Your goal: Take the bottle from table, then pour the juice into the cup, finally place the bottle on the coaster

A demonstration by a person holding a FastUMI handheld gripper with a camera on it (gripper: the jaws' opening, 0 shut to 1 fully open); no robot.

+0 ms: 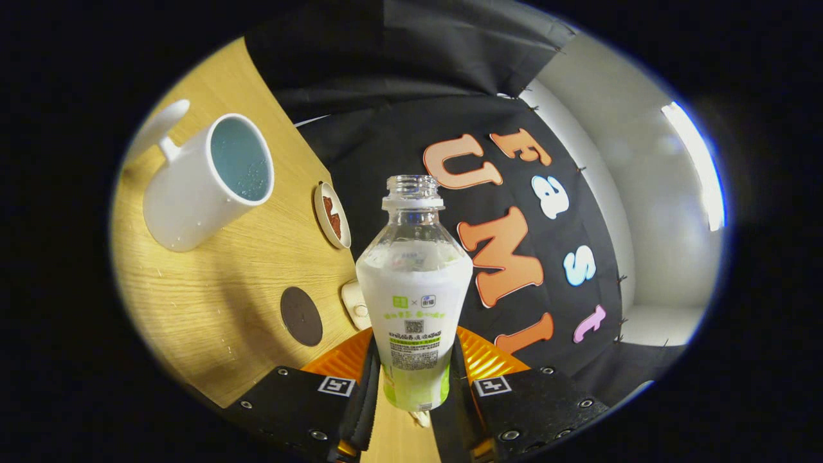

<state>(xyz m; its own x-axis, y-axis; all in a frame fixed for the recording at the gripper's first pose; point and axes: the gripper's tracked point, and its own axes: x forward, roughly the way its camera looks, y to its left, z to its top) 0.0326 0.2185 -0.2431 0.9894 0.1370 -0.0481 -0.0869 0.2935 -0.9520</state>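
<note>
My gripper (415,379) is shut on an uncapped clear plastic bottle (415,283) with a white and green label, held by its lower body between both fingers. The bottle is lifted above the wooden table (212,283), and the view is rolled, so the table slopes away on the left. A white mug (202,183) with pale blue liquid inside stands on the table beyond the fingers, off to the left of the bottle's neck. A dark round coaster (301,316) lies on the table just left of the bottle's body, nearer than the mug.
A small round dish (332,215) with something reddish-brown in it sits at the table's far edge between mug and bottle. A small cream-coloured object (355,303) lies beside the coaster, partly behind the bottle. Black cloth wall hangs behind the table.
</note>
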